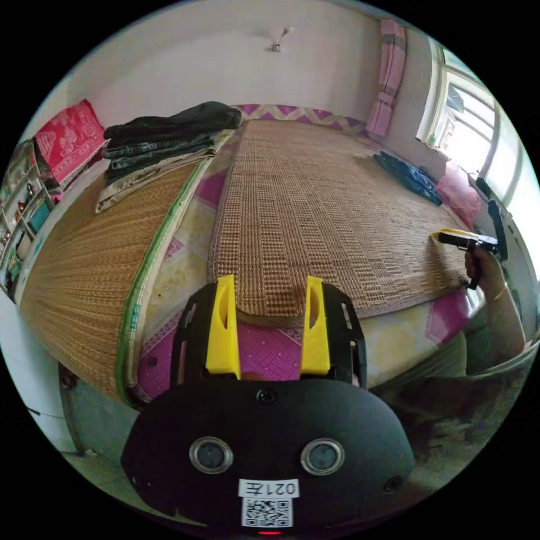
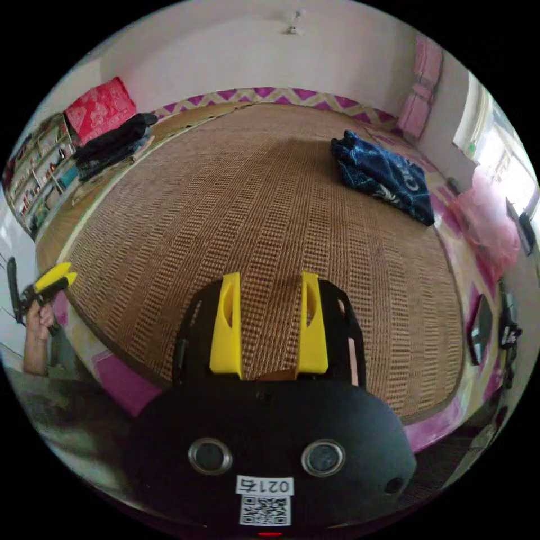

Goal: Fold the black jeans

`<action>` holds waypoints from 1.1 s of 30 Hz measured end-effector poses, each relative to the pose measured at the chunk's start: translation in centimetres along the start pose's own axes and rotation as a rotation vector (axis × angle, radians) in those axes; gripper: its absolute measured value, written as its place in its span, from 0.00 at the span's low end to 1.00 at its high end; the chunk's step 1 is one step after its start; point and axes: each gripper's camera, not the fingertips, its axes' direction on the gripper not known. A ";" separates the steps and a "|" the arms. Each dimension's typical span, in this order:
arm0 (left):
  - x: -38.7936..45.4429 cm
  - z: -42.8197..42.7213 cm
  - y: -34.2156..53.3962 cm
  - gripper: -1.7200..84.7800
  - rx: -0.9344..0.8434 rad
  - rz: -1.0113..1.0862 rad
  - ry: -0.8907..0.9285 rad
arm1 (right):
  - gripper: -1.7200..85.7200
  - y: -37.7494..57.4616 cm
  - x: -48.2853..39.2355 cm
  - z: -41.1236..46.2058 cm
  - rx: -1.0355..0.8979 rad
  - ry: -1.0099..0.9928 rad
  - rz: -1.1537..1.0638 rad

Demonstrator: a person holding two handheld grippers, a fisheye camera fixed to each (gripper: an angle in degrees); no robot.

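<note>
A black folded garment (image 1: 185,119) tops a stack of folded clothes (image 1: 152,160) on the far left mat; whether it is the black jeans I cannot tell. The same stack (image 2: 112,140) lies at the far left in the right gripper view. My left gripper (image 1: 270,284) hovers open over the near edge of the big woven mat (image 1: 315,202), holding nothing. My right gripper (image 2: 270,279) is open too, above the mat (image 2: 270,202), with nothing between its jaws. Each gripper shows small in the other's view, held in a hand: right gripper (image 1: 453,236), left gripper (image 2: 56,277).
A blue patterned garment (image 2: 382,174) lies at the mat's far right, with a pink bag (image 2: 486,225) beside it. A red cushion (image 1: 67,138) and shelves (image 1: 19,208) stand at the left. A window (image 1: 467,126) and pink curtain (image 1: 388,79) are on the right wall.
</note>
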 end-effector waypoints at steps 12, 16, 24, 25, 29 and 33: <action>-1.8 -1.5 1.9 0.22 0.081 -0.008 -0.022 | 0.25 -0.9 -5.4 -1.2 -0.017 -0.006 -0.086; -2.6 -2.1 2.5 0.21 0.111 -0.003 -0.027 | 0.25 -1.3 -7.2 -1.7 -0.016 0.001 -0.087; -5.0 -3.2 2.4 0.21 0.070 0.005 -0.011 | 0.25 -2.4 -10.8 -2.4 -0.017 -0.001 -0.086; -5.7 -3.3 2.3 0.21 0.058 -0.001 0.009 | 0.25 -2.6 -11.4 -2.5 -0.017 -0.003 -0.086; -7.1 -4.0 2.3 0.21 0.049 0.012 0.016 | 0.25 -3.4 -13.8 -3.0 -0.015 0.000 -0.082; -8.1 -5.4 2.6 0.20 0.058 0.039 -0.002 | 0.21 -4.8 -18.1 -4.9 0.005 -0.034 -0.137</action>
